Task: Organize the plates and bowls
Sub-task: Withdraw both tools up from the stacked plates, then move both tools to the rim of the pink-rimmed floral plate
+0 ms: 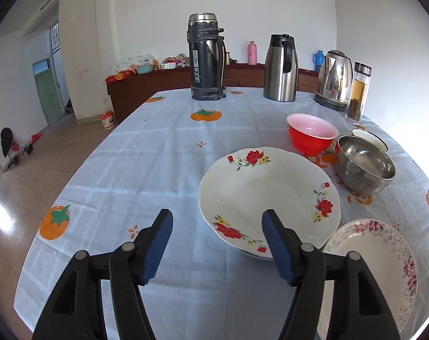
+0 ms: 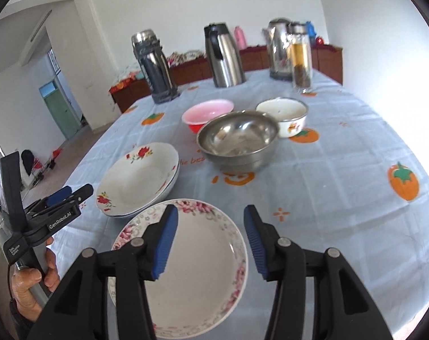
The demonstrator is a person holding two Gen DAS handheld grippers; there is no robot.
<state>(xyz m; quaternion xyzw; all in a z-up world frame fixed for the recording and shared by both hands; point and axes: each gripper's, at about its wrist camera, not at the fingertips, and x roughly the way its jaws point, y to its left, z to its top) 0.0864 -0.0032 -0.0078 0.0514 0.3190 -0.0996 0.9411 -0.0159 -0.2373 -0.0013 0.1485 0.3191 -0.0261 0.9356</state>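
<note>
1. Right gripper (image 2: 210, 239): fingers apart, nothing pinched; it hangs over the pink-flowered plate (image 2: 191, 272), which lies alone on the tablecloth (image 2: 327, 198) at the near edge. Not yet stacked, I'd say.
2. Left gripper (image 1: 217, 248): fingers spread wide, empty, above bare cloth w/ its right finger over the near rim of the red-flowered plate (image 1: 268, 198). A hand (image 2: 33, 280) grips its handle.
3. Red-flowered plate sits on a second plate under it (2 rims show in the right wrist view), so that stack looks done. It's just beyond the pink plate, rims close; touching or not, can't tell.
4. Further back, 3 bowls still loose, approx. in a cluster: steel bowl (image 2: 238, 140), red bowl w/ pink inside (image 2: 207, 114), white enamel bowl (image 2: 282, 116). None nested, so bowls are left to do.
5. Far end: black flask (image 1: 206, 56), steel jug (image 1: 279, 68), kettle (image 1: 333, 80), glass tea bottle (image 1: 357, 93). Not part of the job, prob.
</note>
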